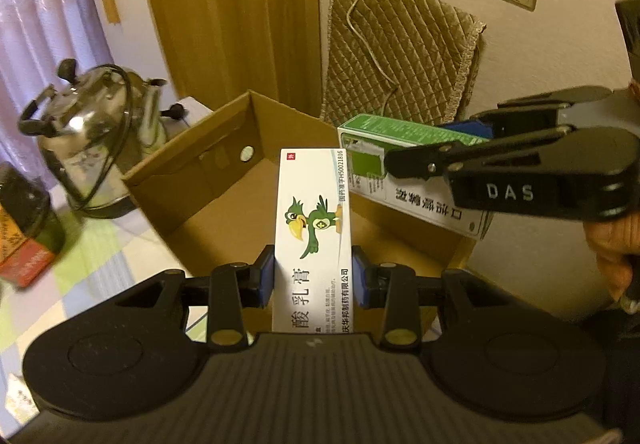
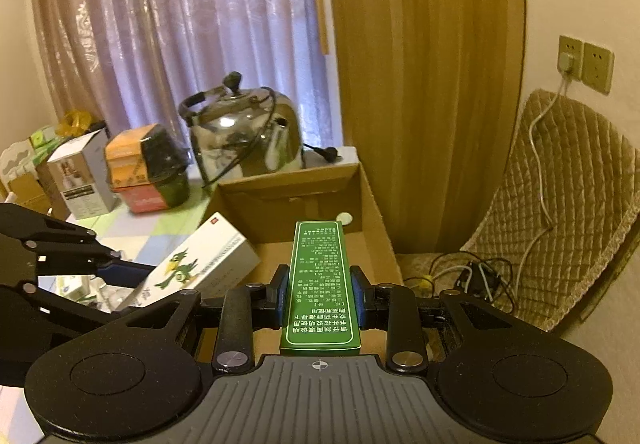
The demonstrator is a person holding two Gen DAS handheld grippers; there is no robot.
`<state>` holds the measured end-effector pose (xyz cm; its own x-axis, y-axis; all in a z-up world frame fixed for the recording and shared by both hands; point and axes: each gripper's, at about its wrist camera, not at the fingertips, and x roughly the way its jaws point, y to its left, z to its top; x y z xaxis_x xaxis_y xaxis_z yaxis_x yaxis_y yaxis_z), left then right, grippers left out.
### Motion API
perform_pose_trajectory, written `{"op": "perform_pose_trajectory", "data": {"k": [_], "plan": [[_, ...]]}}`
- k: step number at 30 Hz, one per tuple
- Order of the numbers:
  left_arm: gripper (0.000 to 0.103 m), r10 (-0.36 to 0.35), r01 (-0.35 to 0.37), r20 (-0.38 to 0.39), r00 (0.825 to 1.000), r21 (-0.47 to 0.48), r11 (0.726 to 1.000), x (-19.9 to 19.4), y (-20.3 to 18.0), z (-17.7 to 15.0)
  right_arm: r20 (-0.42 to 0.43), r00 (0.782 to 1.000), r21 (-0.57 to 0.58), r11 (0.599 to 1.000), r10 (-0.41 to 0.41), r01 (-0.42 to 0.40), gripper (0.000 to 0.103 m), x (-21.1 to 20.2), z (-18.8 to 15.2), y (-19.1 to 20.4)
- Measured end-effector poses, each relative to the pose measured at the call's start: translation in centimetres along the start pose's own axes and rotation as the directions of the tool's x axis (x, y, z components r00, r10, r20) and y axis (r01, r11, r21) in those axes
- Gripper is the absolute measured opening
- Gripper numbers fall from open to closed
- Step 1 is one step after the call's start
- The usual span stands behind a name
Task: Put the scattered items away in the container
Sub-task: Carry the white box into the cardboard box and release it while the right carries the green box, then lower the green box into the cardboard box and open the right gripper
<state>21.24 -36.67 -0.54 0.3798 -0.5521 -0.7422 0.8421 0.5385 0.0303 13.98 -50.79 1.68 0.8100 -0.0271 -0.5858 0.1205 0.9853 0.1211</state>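
Observation:
My left gripper [image 1: 313,276] is shut on a white medicine box with a green parrot [image 1: 312,228], held lengthwise over the open cardboard box [image 1: 208,168]. My right gripper [image 2: 320,296] is shut on a green medicine box [image 2: 319,284], also above the cardboard box [image 2: 372,204]. In the left wrist view the right gripper [image 1: 452,148] reaches in from the right with the green box [image 1: 384,140] over the carton's right side. In the right wrist view the parrot box [image 2: 196,264] and the left gripper [image 2: 120,272] come in from the left. A small white disc [image 1: 247,153] lies inside the carton.
A steel kettle [image 1: 92,136] with a black cord stands left of the carton on a checked tablecloth [image 1: 92,244]. An orange and dark package [image 2: 144,168] and a white carton [image 2: 80,172] stand further left. A quilted cushion [image 2: 568,204] and tangled cables [image 2: 472,276] lie to the right, by the wall.

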Motion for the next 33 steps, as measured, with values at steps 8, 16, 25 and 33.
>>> {"op": "perform_pose_trajectory", "data": {"k": [8, 16, 25, 33], "plan": [[0.046, 0.04, -0.04, 0.011, 0.999, 0.015, 0.999, 0.9, 0.5, 0.5, -0.016, 1.0, 0.017, 1.0, -0.006, 0.006, 0.032, 1.8, -0.7, -1.5], [0.052, 0.106, -0.104, 0.031, 0.994, -0.055, 0.993, -2.3, 3.1, -2.3, -0.048, 0.999, 0.003, 1.0, 0.009, -0.009, 0.033, 3.7, -1.4, -0.7], [0.058, 0.149, -0.14, 0.043, 0.988, -0.157, 0.978, -5.2, 4.6, -5.4, -0.108, 0.994, -0.042, 0.999, -0.011, 0.007, 0.033, 7.6, -2.1, 0.4], [0.06, 0.157, -0.151, 0.013, 0.987, -0.2, 0.968, -5.7, 5.6, -8.2, -0.093, 0.994, -0.067, 0.997, -0.052, 0.046, 0.098, 9.1, -2.1, 0.6]]}}
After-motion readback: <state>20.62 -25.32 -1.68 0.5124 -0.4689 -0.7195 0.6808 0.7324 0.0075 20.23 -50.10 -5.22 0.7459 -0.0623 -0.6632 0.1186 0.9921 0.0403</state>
